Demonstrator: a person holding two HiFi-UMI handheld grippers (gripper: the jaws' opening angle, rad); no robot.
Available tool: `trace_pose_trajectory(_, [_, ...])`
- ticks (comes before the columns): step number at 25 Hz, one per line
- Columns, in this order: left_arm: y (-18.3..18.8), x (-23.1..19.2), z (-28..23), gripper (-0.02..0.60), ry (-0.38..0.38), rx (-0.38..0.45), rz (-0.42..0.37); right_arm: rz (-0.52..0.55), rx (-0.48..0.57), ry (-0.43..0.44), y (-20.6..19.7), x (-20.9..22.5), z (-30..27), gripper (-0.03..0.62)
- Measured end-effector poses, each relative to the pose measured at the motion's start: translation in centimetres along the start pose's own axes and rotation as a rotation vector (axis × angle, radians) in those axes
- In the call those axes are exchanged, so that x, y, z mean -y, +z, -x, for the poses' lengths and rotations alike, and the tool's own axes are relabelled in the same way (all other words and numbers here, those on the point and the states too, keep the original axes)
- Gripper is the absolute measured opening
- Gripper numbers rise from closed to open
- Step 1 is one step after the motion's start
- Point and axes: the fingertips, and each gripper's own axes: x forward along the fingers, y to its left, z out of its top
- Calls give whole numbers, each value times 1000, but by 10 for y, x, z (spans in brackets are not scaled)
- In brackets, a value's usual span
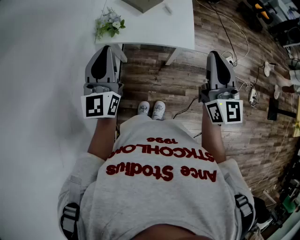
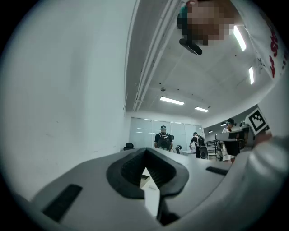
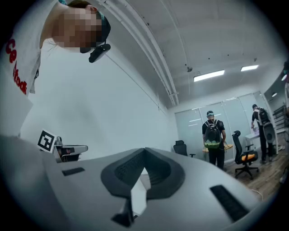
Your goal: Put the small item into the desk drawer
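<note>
The white desk (image 1: 150,29) stands ahead of me at the top of the head view. On it lie a small pale item (image 1: 167,8) and a grey box (image 1: 143,3) cut off by the frame edge. No drawer shows. My left gripper (image 1: 105,48) and right gripper (image 1: 214,53) are held up side by side in front of my chest, short of the desk. Both are shut with nothing between the jaws. In the left gripper view my left gripper (image 2: 145,150) points up across the room, and my right gripper (image 3: 144,150) does the same in the right gripper view.
A small plant with white flowers (image 1: 110,23) sits at the desk's near left corner. Cables and a power strip (image 1: 252,96) lie on the wooden floor to the right. A white wall runs along the left. People with backpacks (image 3: 212,135) and an office chair (image 3: 244,158) stand far off.
</note>
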Motion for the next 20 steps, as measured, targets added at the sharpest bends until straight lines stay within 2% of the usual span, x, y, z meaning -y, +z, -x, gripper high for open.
trace_pose_trajectory(7, [-3, 6, -7, 6, 3, -1, -7, 14, 16, 4, 1, 8, -2, 5])
trace_pose_trajectory(12, [0, 14, -8, 6, 16, 1, -17, -60, 31, 27, 3, 19, -1, 6])
trace_pose_trajectory(20, [-5, 22, -18, 6, 26, -7, -25, -97, 44, 45, -2, 34, -11, 6])
